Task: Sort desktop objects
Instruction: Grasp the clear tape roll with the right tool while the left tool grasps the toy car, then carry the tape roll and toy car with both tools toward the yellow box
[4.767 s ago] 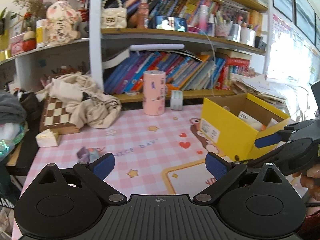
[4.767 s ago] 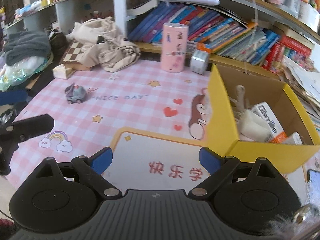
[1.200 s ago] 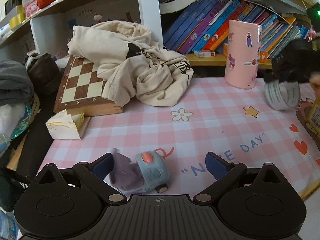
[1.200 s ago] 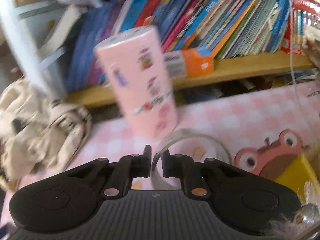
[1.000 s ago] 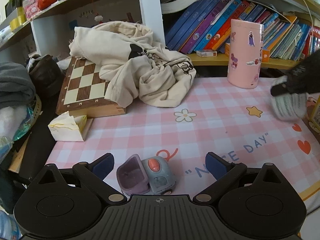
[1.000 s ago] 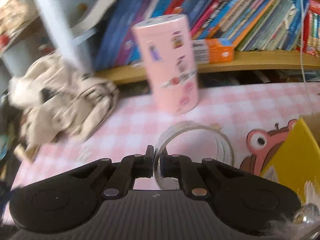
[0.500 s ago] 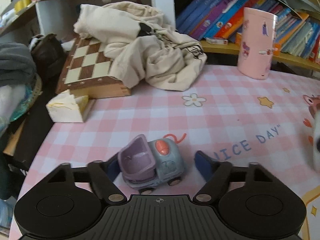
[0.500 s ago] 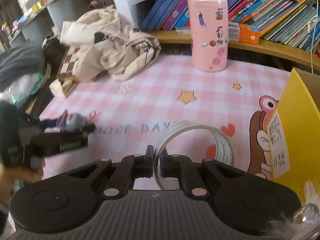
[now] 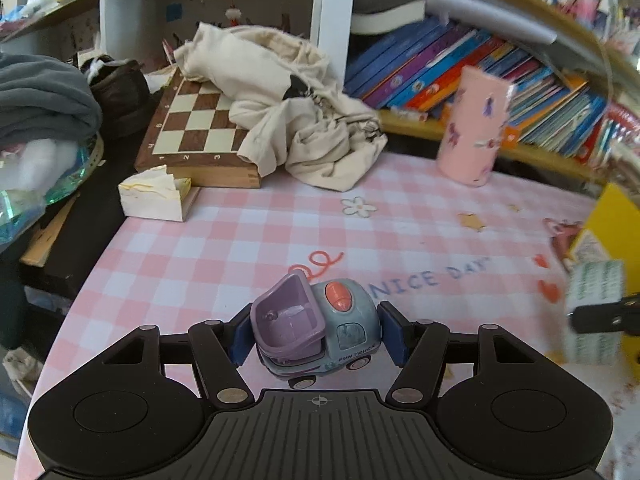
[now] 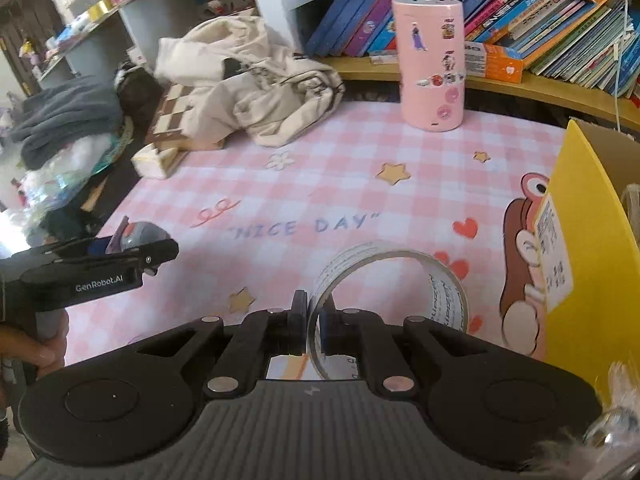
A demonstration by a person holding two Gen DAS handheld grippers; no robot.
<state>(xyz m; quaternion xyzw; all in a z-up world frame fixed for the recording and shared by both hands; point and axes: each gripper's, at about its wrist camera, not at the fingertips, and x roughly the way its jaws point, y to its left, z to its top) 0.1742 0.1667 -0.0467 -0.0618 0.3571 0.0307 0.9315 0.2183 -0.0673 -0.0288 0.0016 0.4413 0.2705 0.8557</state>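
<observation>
My left gripper [image 9: 314,338] is shut on a small grey-blue toy truck [image 9: 320,334] with a purple bed, just above the pink checked mat [image 9: 280,240]. It shows in the right wrist view [image 10: 132,248] at the left with the truck between its fingers. My right gripper [image 10: 315,330] is shut on the rim of a clear tape roll [image 10: 400,284], held above the mat beside the yellow cardboard box [image 10: 592,264]. The tape also shows blurred in the left wrist view [image 9: 594,312], at the right.
A pink sticker-covered cylinder [image 10: 432,64] stands at the back by the bookshelf [image 10: 520,12]. A cream cloth [image 9: 288,116] lies over a chessboard box [image 9: 192,132]. A small white carton [image 9: 154,196] sits at the mat's left edge. Grey clothes [image 9: 40,100] pile at far left.
My left gripper has closed on the toy truck and lifted it slightly. My right gripper has carried the tape roll back from the shelf toward the yellow box.
</observation>
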